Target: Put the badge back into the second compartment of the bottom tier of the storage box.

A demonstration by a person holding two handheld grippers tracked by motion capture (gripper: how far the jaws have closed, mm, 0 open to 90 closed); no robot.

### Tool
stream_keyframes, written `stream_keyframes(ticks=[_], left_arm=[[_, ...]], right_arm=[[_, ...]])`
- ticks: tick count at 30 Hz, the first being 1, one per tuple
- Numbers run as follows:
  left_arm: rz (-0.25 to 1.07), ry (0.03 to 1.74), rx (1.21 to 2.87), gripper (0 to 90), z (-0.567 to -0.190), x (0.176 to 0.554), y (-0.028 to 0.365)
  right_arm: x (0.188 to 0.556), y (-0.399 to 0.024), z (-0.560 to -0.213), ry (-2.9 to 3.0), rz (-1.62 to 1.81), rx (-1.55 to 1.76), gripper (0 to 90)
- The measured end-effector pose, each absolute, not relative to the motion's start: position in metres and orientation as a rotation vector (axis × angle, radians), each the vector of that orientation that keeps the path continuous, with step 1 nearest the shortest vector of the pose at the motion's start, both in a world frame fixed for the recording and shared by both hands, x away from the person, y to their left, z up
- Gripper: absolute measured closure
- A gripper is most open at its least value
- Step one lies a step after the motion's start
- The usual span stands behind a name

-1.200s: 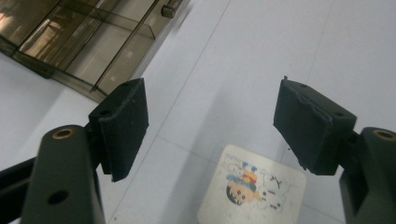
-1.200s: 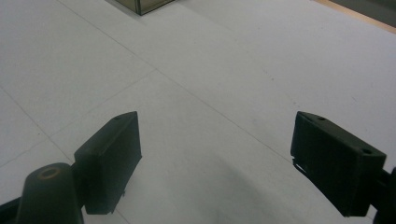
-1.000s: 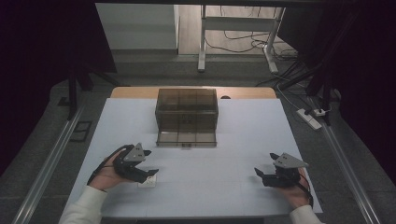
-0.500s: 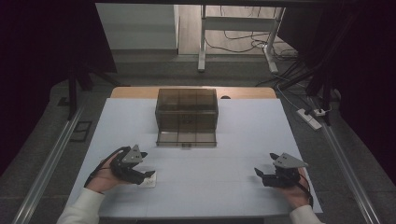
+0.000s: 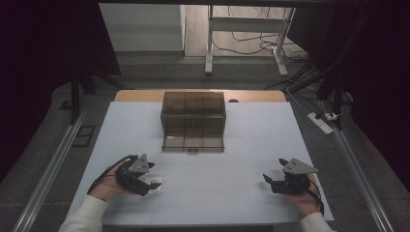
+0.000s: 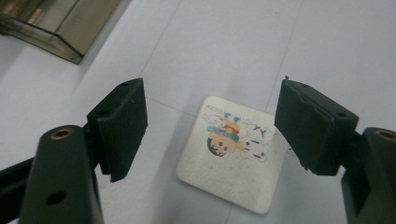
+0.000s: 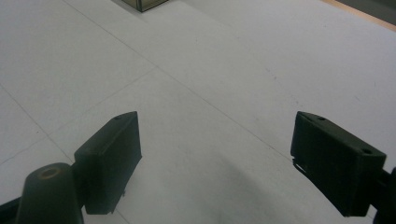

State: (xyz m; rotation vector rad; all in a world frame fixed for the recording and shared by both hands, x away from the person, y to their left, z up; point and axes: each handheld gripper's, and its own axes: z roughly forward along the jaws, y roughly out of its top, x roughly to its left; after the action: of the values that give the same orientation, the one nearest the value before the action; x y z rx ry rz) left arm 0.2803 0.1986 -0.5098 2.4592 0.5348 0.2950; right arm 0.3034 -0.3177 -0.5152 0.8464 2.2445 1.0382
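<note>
While the left gripper [image 6: 210, 126] hovers with jaws spread, a cartoon card [image 6: 232, 152] lies flat between them on the tabletop [image 5: 232, 193]. Well apart, the right gripper [image 7: 215, 163] also has its jaws spread, nothing between.

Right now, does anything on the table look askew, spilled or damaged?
Nothing looks damaged or spilled. The small square card lies flat on the white table, turned at a slant between the open left gripper, its cartoon print upside down in the left gripper view. The brown box's drawer stands pulled out.

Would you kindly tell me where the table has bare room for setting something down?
Bare: the white table between the left tongs and right tongs, and both sides of the smoky box. Crowded: by the picture card.
</note>
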Motion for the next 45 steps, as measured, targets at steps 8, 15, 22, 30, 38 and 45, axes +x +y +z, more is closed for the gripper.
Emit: stream_keyframes(ticks=[8, 15, 22, 30, 38, 45], left_arm=[[0.284, 0.538, 2.472, 22.7, -0.512, 0.282, 0.198], [0.261, 0.516, 2.480, 21.9, -0.513, 0.281, 0.198], [0.220, 0.488, 2.515, 20.7, -0.516, 0.281, 0.194], [0.175, 0.472, 2.533, 18.6, -0.521, 0.281, 0.191], [0.110, 0.475, 2.521, 18.0, -0.528, 0.285, 0.193], [0.092, 0.473, 2.545, 20.5, -0.532, 0.286, 0.192]], right_arm=[[0.303, -0.318, -0.515, 2.238, 1.042, 0.847, 15.7], [0.303, -0.318, -0.515, 2.239, 1.041, 0.849, 15.7], [0.303, -0.318, -0.515, 2.239, 1.041, 0.848, 15.7], [0.303, -0.318, -0.515, 2.238, 1.039, 0.849, 15.7], [0.303, -0.318, -0.515, 2.241, 1.040, 0.848, 15.7], [0.303, -0.318, -0.515, 2.242, 1.038, 0.848, 15.7]])
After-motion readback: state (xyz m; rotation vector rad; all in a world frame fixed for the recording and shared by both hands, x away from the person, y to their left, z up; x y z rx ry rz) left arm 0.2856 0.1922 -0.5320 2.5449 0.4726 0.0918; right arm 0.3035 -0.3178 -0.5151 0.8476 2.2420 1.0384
